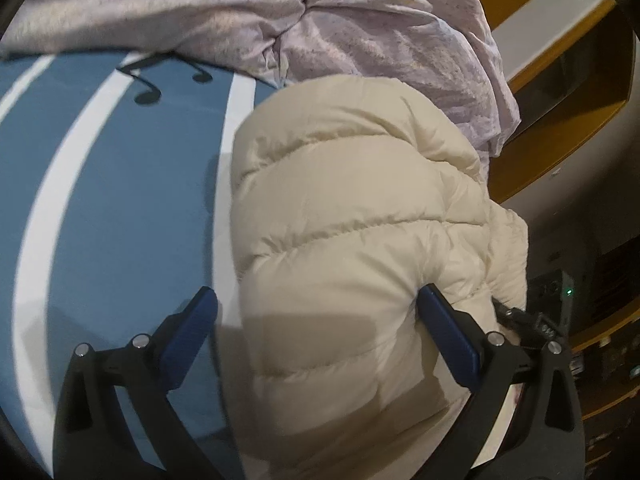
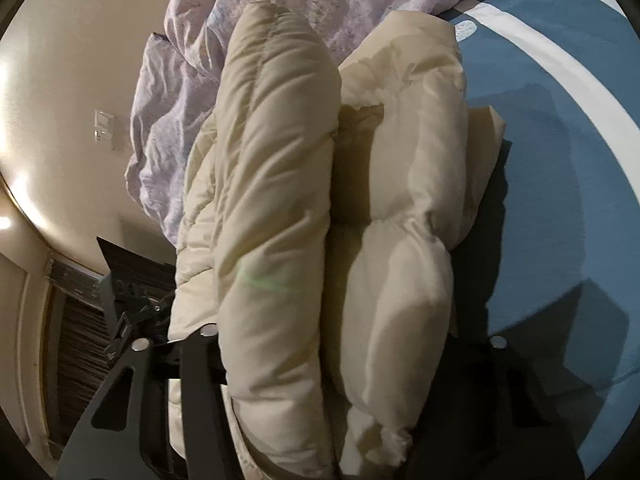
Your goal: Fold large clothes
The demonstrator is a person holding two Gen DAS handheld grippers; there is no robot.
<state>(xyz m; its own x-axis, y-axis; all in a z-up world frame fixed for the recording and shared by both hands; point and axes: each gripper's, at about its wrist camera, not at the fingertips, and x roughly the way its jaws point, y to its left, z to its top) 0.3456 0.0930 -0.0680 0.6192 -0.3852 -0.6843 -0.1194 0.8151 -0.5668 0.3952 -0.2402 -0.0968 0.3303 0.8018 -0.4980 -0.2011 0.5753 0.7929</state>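
Observation:
A cream puffer jacket [image 1: 352, 208] lies bundled on a blue bed sheet [image 1: 120, 200] with white stripes and black music notes. My left gripper [image 1: 320, 304] is open wide just above it. Its left blue finger [image 1: 192, 332] hangs over the sheet, and its right one [image 1: 444, 328] rests against the jacket's side. In the right wrist view the jacket [image 2: 280, 184] stands in thick folded layers that fill the space between the jaws of my right gripper [image 2: 344, 320]. Those layers bulge out around the grip and hide both fingertips.
A crumpled lilac duvet [image 1: 360, 32] is heaped behind the jacket, seen also in the right wrist view [image 2: 280, 8]. Yellow wooden furniture [image 1: 560, 140] and a dark device with a green light [image 1: 568, 291] stand beside the bed. A wall switch [image 2: 104, 124] is on the left.

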